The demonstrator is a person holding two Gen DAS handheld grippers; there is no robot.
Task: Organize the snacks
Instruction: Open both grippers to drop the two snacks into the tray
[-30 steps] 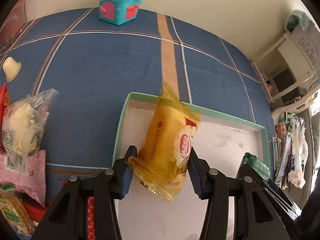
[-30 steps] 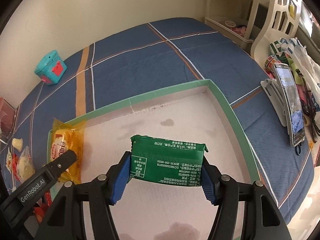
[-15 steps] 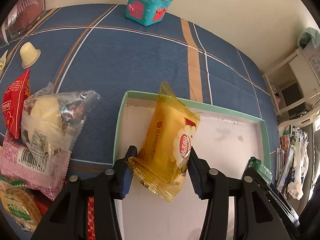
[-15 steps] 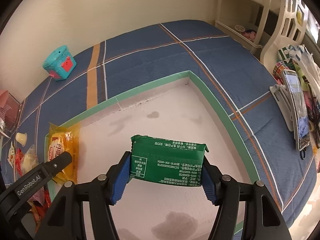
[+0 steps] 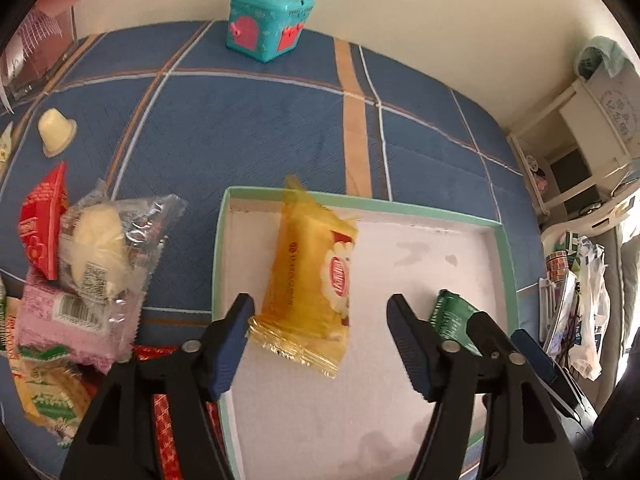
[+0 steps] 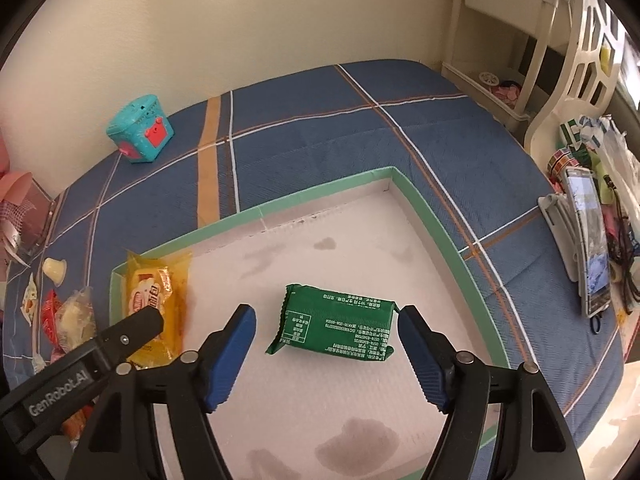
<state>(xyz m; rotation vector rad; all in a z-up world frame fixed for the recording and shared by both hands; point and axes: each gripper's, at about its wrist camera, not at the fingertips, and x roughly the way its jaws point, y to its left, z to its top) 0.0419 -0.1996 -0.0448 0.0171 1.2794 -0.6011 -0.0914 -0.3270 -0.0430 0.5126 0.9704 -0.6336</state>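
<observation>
Both tools, left tool and right tool, gape empty; I'd lift clear of the tray, sparing yellow packet and green packet.

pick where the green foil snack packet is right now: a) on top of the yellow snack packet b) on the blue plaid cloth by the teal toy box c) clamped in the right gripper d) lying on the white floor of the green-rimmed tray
d: the green foil snack packet lies flat on the white floor of the green-rimmed tray, with the right gripper open and its fingers clear of both ends.
</observation>
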